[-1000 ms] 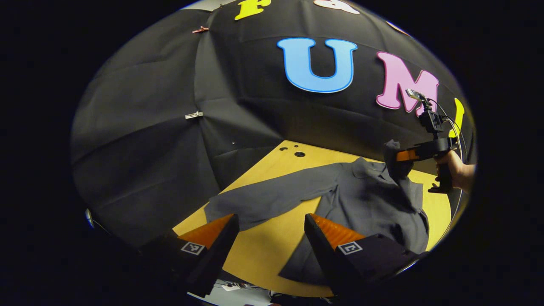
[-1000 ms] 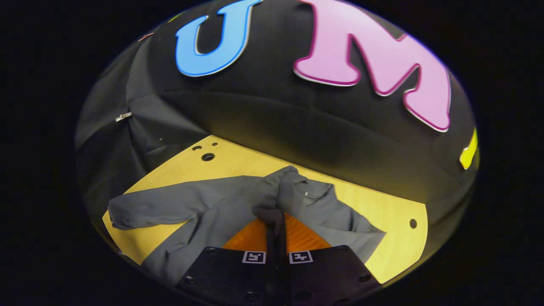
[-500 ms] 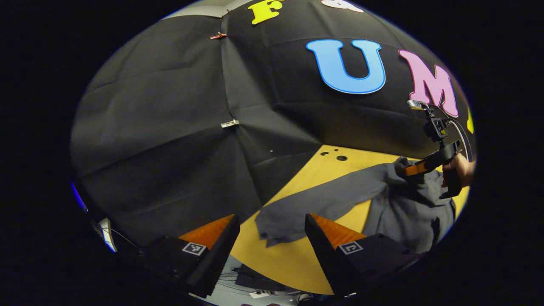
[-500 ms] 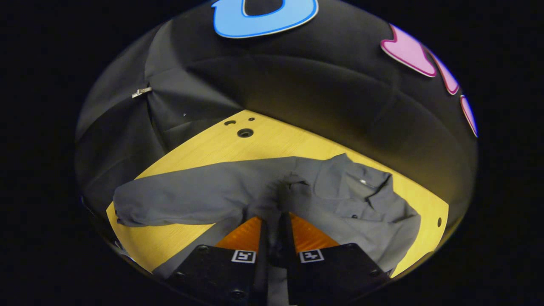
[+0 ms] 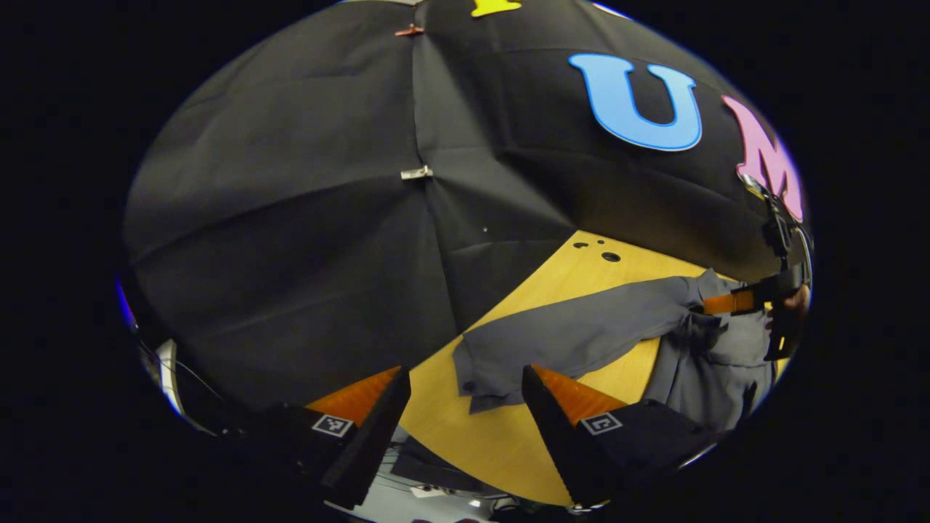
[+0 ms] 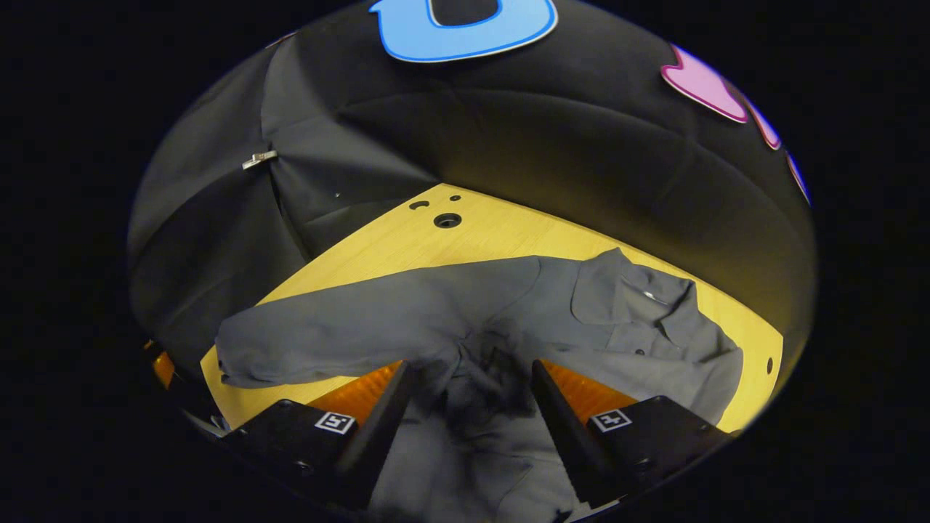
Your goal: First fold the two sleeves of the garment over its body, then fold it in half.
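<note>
With its fingers spread wide apart and nothing between them, the right gripper (image 6: 465, 385) hangs just above the grey shirt (image 6: 508, 312), whose rumpled cloth lies in the gap at 6 o'clock in the right gripper view. From there the shirt's body runs up toward 2 o'clock, where the collar (image 6: 654, 298) lies open near the far edge of the yellow wooden table (image 6: 508, 232). One sleeve (image 6: 349, 334) stretches flat across the board toward 9 o'clock, its cuff close to the table's edge. Small round holes (image 6: 447, 220) sit in the table at 12 o'clock, near the black cloth wall (image 6: 552, 145).

While the left gripper (image 5: 465, 399) also stands open and empty, it hovers over the near table (image 5: 494, 443) edge in the left gripper view. Just beyond its fingertips, at 12 o'clock, lies the cuff end of the sleeve (image 5: 552, 345). That sleeve leads out toward 3 o'clock to the shirt (image 5: 705, 363) body, where the right gripper (image 5: 716, 303) and the hand (image 5: 792, 301) holding it show at the rim.
</note>
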A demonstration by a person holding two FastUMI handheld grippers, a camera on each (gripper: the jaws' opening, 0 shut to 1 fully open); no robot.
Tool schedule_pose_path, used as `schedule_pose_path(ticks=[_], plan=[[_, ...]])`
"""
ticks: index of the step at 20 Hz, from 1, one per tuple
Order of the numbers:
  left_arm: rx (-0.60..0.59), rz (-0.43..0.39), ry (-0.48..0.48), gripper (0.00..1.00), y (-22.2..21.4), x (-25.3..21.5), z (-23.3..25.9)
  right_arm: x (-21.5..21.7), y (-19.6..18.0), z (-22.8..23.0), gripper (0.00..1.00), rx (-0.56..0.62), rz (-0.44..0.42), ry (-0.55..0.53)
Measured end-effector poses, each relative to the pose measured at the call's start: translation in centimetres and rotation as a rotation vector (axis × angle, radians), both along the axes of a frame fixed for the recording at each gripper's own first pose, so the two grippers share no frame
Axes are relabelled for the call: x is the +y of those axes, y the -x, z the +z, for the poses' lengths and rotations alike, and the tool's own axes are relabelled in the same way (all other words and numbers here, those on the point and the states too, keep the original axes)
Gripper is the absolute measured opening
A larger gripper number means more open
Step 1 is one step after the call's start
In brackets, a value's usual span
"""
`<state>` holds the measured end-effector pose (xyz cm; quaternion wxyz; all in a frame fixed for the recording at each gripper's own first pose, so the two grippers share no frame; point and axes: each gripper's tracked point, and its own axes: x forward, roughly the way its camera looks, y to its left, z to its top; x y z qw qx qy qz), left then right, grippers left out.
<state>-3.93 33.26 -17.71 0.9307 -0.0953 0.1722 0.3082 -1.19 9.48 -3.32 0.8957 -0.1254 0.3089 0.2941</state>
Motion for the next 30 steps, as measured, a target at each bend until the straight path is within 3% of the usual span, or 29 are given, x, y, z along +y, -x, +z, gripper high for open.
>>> schedule_pose_path(ticks=[6,10,15,21,24,26,28,30], plan=[[0.033,0.016,0.075,0.98,-4.7,3.5,-3.6,-6.9,2.5,2.6,0.99,-0.033,-0.111,-0.018],[0.088,-0.012,0.026,0.98,-7.8,5.5,-5.6,-11.9,4.4,3.5,0.99,-0.046,-0.172,-0.01],[0.14,-0.065,0.035,0.98,-10.8,6.1,-7.7,-17.4,7.3,4.6,0.99,-0.028,-0.292,-0.044],[0.198,-0.074,0.086,0.96,-12.9,5.9,-10.7,-24.4,11.0,5.0,0.99,-0.03,-0.432,-0.035],[0.187,-0.103,0.105,0.84,-13.7,5.3,-10.9,-26.3,13.0,5.1,1.0,-0.006,-0.511,-0.088],[0.176,-0.133,0.109,0.59,-14.2,4.6,-10.8,-27.8,14.0,4.7,1.0,0.007,-0.548,-0.101],[0.177,-0.161,0.106,0.42,-14.3,4.0,-10.6,-29.6,14.9,4.2,1.0,0.009,-0.577,-0.096],[0.195,-0.176,0.089,0.14,-14.5,3.8,-10.7,-31.0,15.5,4.0,0.99,0.013,-0.604,-0.102]])
